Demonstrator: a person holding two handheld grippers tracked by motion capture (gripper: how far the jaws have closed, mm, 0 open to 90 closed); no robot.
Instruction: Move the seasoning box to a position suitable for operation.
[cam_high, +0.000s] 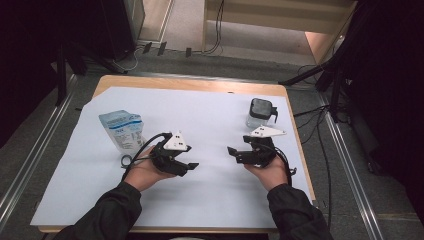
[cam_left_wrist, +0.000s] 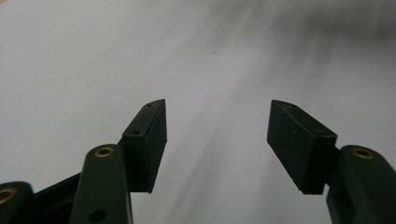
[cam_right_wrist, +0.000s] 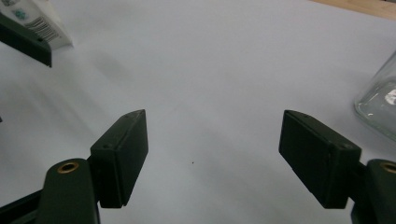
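both grippers empty over the white sheet

we hold the left gripper (cam_high: 191, 166) near the pouch (cam_high: 122, 129) and the right gripper (cam_high: 233, 153) near the jar (cam_high: 259, 113), jaws spread on both.

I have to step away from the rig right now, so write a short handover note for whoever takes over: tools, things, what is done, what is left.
Left tool: jaws open, holding nothing, over the white sheet.
Right tool: jaws open, holding nothing, over the sheet, facing the left one.
Things: the blue and white pouch lies flat on the sheet beyond the left hand. The clear glass jar with a dark lid stands upright beyond the right hand; its glass wall shows at the right edge of the right gripper view.
Done: nothing visibly; pouch and jar sit untouched.
Left: probably the whole job, starting with reaching for the pouch or the jar.
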